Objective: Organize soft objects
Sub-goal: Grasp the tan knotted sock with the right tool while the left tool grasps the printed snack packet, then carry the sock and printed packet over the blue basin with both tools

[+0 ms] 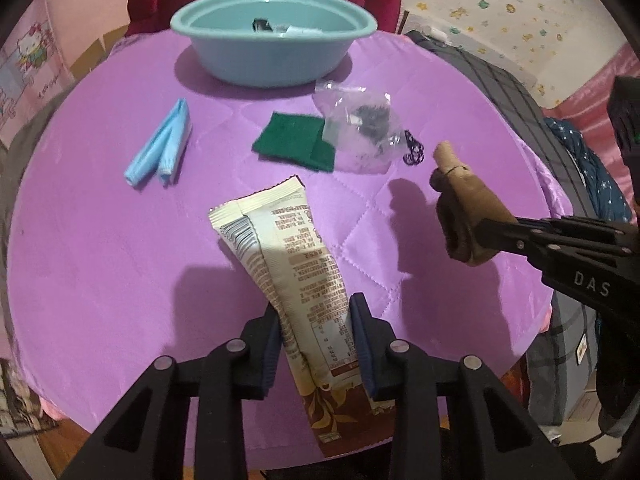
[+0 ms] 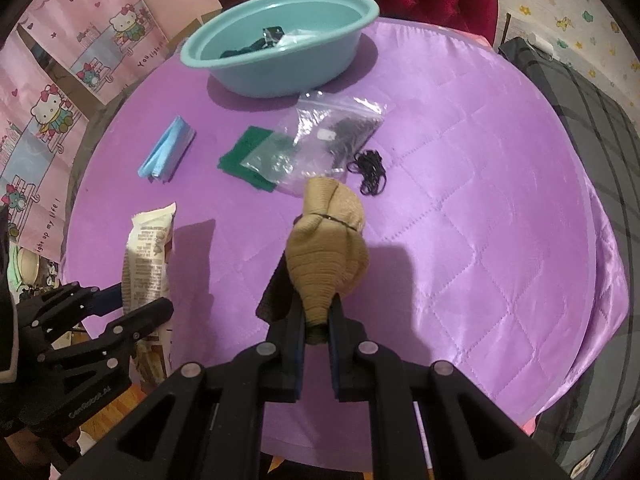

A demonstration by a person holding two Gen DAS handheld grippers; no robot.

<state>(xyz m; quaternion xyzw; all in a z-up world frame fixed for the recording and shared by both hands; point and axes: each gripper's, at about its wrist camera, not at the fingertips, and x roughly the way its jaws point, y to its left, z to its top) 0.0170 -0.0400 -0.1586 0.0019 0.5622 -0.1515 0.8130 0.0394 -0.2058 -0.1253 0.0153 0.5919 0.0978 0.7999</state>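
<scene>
Two light, limp things: left gripper (image 1: 316, 340) jaws clamping crinkly wrapper (image 1: 280, 248) low; right gripper (image 2: 318, 322) jaws squeezing soft tan sock (image 2: 330, 256).

One teal plastic basin (image 1: 276, 60) is counted; one blue folded cloth (image 1: 158, 148); one green felt square (image 1: 294, 140); one clear zip bag (image 2: 332, 136); one cream snack wrapper (image 1: 288, 256); one tan knitted bundle (image 2: 328, 256); one black hair-tie pile (image 2: 370, 172).

Left gripper (image 1: 316, 344) clamps a cream and brown printed foil snack wrapper (image 1: 296, 280) above a purple quilted satin tablecloth (image 1: 100, 240); beyond, a teal plastic basin (image 1: 276, 64).
</scene>
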